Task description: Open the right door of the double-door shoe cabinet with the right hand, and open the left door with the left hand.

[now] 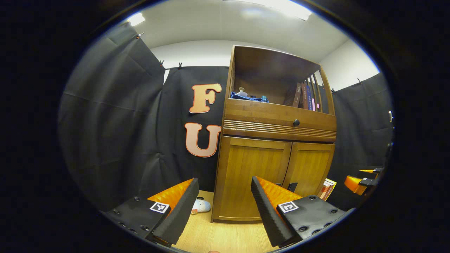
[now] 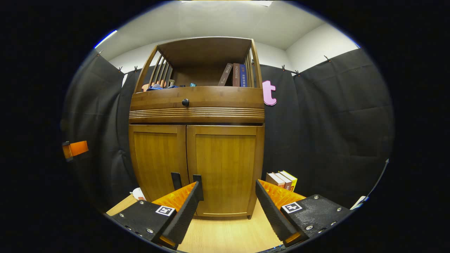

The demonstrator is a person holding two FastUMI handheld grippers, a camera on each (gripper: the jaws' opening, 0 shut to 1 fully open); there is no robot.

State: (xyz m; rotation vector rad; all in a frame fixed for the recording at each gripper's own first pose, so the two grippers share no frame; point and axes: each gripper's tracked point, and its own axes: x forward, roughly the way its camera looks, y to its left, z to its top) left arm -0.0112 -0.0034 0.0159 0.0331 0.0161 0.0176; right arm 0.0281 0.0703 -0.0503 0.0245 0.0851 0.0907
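Observation:
The wooden shoe cabinet (image 2: 197,112) stands on the floor with both lower doors closed. Its left door (image 2: 158,161) and right door (image 2: 225,165) meet at two dark handles (image 2: 175,180) low at the middle seam. My right gripper (image 2: 228,184) is open in front of the right door, apart from it. In the left gripper view the left door (image 1: 253,175) and right door (image 1: 309,168) are seen at an angle. My left gripper (image 1: 224,181) is open short of the left door, holding nothing. The right gripper (image 1: 364,177) shows at the far right.
A drawer with a round knob (image 2: 185,102) sits above the doors, and an open shelf above it holds books and a blue cloth (image 1: 248,97). Books (image 2: 283,180) stand on the wooden floor right of the cabinet. A pale slipper (image 1: 201,205) lies at its left.

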